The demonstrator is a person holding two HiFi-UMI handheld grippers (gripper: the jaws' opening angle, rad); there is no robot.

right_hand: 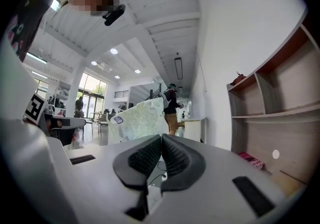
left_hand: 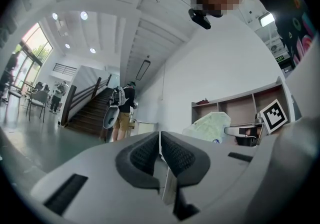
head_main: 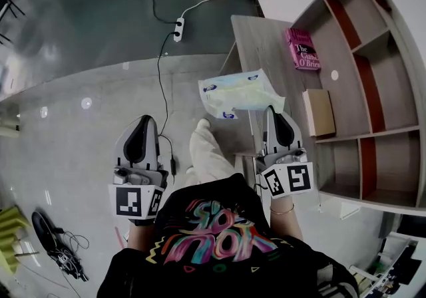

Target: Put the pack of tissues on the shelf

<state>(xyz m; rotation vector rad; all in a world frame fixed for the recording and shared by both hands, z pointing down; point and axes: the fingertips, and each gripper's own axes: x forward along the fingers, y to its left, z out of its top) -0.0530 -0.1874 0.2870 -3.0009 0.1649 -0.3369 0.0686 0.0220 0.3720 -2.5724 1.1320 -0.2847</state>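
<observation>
Printed black shirt [head_main: 219, 237] fills the bottom edge and is cut off there. Left gripper [head_main: 144, 120]: jaws closed together, nothing between them. Pack of tissues [head_main: 238, 94]: pale green crinkled wrapper with blue labels, print unreadable, held in the air over the left edge of the table [head_main: 266, 44]. Right gripper [head_main: 271, 110]: jaws pinched on the wrapper's corner, the contact itself hidden behind the tips. Red book [head_main: 301, 48] and tan box [head_main: 319, 112] lie on the table before the shelf [head_main: 373, 90], which is cut off at right.
</observation>
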